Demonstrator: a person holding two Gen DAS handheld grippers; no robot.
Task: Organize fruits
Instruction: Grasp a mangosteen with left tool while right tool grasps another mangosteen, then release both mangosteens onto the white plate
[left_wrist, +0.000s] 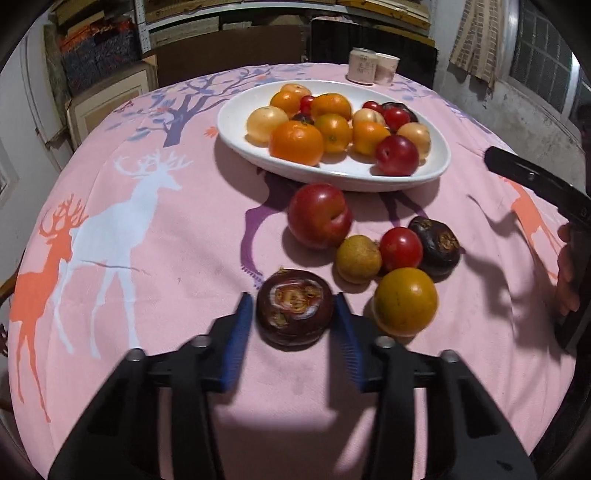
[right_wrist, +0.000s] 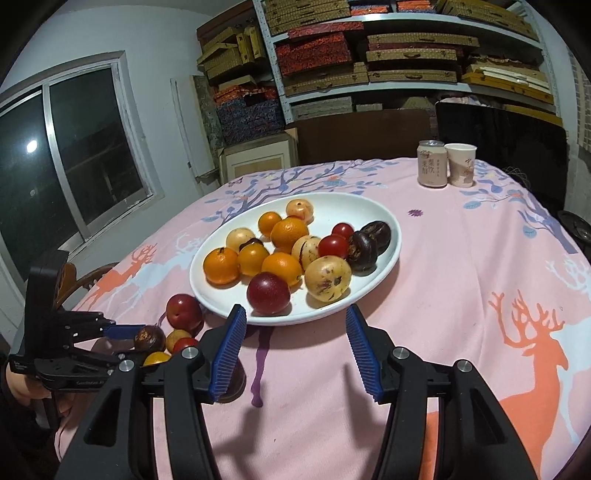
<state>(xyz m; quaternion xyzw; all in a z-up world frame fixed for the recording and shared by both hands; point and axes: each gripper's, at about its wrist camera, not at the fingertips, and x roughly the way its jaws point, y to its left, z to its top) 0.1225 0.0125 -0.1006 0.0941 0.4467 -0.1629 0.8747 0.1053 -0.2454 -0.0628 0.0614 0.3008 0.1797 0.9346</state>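
Observation:
A dark purple fruit (left_wrist: 294, 307) lies on the pink tablecloth, and my left gripper (left_wrist: 291, 297) is shut on it, a blue pad against each side. From the right wrist view this left gripper (right_wrist: 142, 343) holds that fruit (right_wrist: 149, 338) at the far left. Beside it lie a red plum (left_wrist: 319, 216), a yellow-brown fruit (left_wrist: 358, 258), a small red fruit (left_wrist: 400, 249), another dark fruit (left_wrist: 436, 245) and an orange (left_wrist: 404, 301). The white oval bowl (left_wrist: 229, 122) holds several oranges, pale yellow, red and dark fruits. My right gripper (right_wrist: 295, 310) stands open and empty before the bowl (right_wrist: 369, 210).
A drink can (right_wrist: 430, 164) and a paper cup (right_wrist: 460, 164) stand at the table's far side. Dark chair backs, a window and shelves of boxes lie beyond. A hand (left_wrist: 569, 273) with the right gripper's finger (left_wrist: 535, 182) shows at the right edge.

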